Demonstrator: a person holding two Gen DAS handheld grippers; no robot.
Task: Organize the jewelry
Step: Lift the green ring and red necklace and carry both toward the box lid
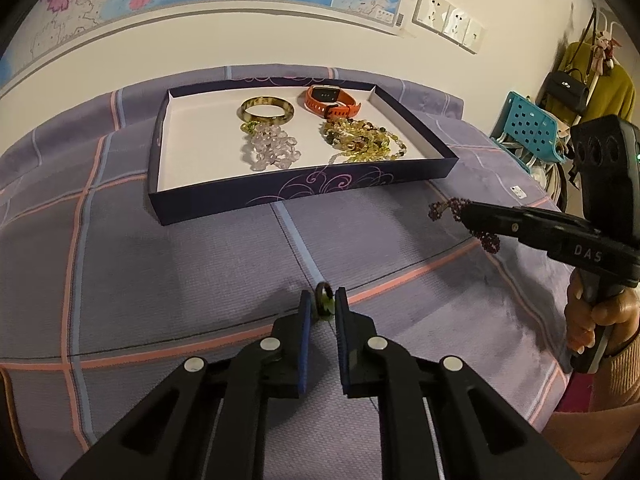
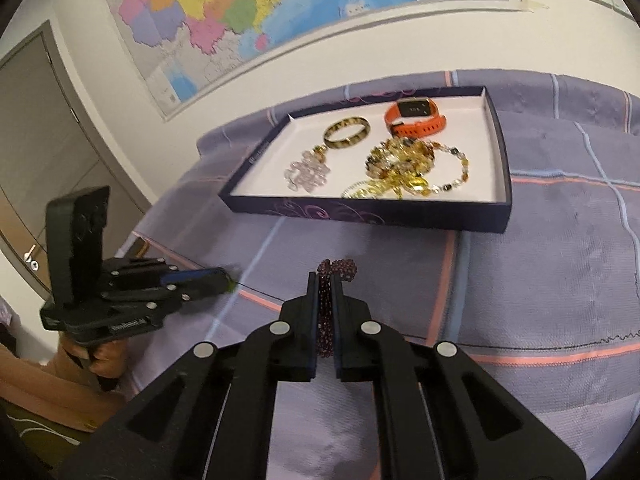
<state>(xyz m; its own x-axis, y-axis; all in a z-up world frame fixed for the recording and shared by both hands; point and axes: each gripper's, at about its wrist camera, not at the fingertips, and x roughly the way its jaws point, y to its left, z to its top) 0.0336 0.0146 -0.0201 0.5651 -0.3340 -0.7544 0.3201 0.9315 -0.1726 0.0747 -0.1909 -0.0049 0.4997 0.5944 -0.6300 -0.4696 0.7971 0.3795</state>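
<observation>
A shallow dark purple box (image 1: 280,196) (image 2: 360,210) with a white floor lies on the checked bedspread. In it are an amber bangle (image 1: 267,111) (image 2: 346,132), an orange watch (image 1: 331,101) (image 2: 414,118), pale pink beads (image 1: 270,148) (image 2: 306,174) and a heap of yellow bead strands (image 1: 360,140) (image 2: 404,170). My left gripper (image 1: 323,298) (image 2: 230,280) is shut on a small dark ring with a green stone (image 1: 323,300), just above the cloth. My right gripper (image 2: 325,280) (image 1: 460,210) is shut on a dark purple bead bracelet (image 2: 334,276) (image 1: 448,208), held above the bed right of the box.
A wall with a map (image 2: 280,12) and sockets (image 1: 448,20) runs behind the bed. A turquoise basket (image 1: 528,128) and hanging bags (image 1: 576,80) stand beyond the bed's right edge. A door (image 2: 36,152) is at the left. Bare bedspread (image 1: 180,280) lies before the box.
</observation>
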